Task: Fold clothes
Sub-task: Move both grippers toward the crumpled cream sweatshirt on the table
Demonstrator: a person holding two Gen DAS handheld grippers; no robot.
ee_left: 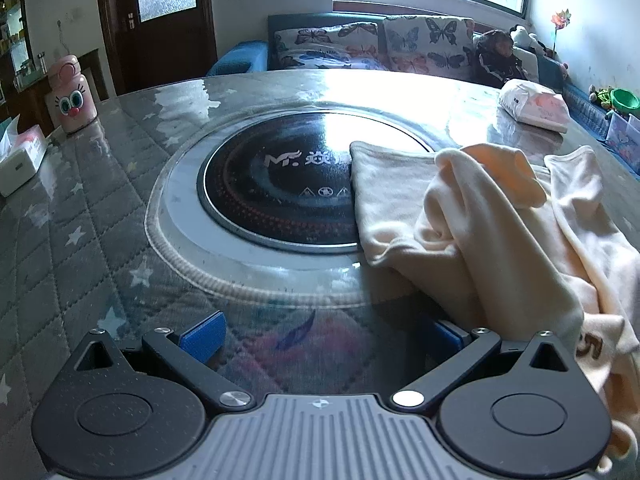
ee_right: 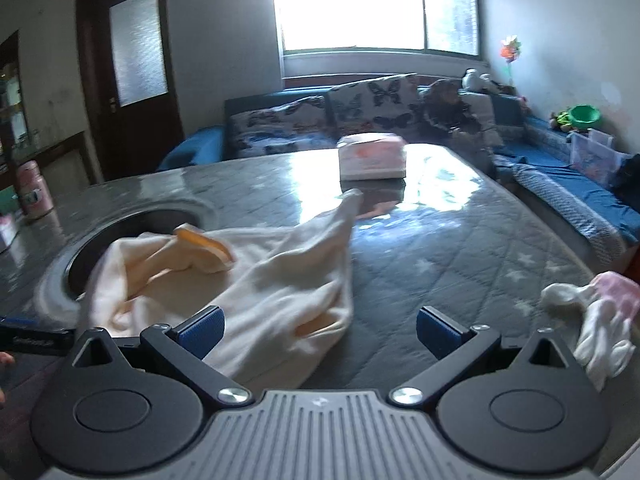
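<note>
A quilted grey, star-patterned surface (ee_left: 80, 216) under a glossy cover is spread ahead of both hand-held grippers. A round black induction hob (ee_left: 276, 184) is set into it, ahead of the left hand-held gripper (ee_left: 320, 338). A cream garment (ee_left: 500, 232) is seen lying crumpled ahead and to the right of that gripper, partly over the hob; in the right wrist view the same garment (ee_right: 248, 276) is ahead and to the left of the right hand-held gripper (ee_right: 320, 330). Both grippers are held apart, clamped on nothing. A small white and pink cloth (ee_right: 600, 316) is seen to the right of the right gripper. A tissue pack (ee_right: 372, 158) is placed far ahead.
</note>
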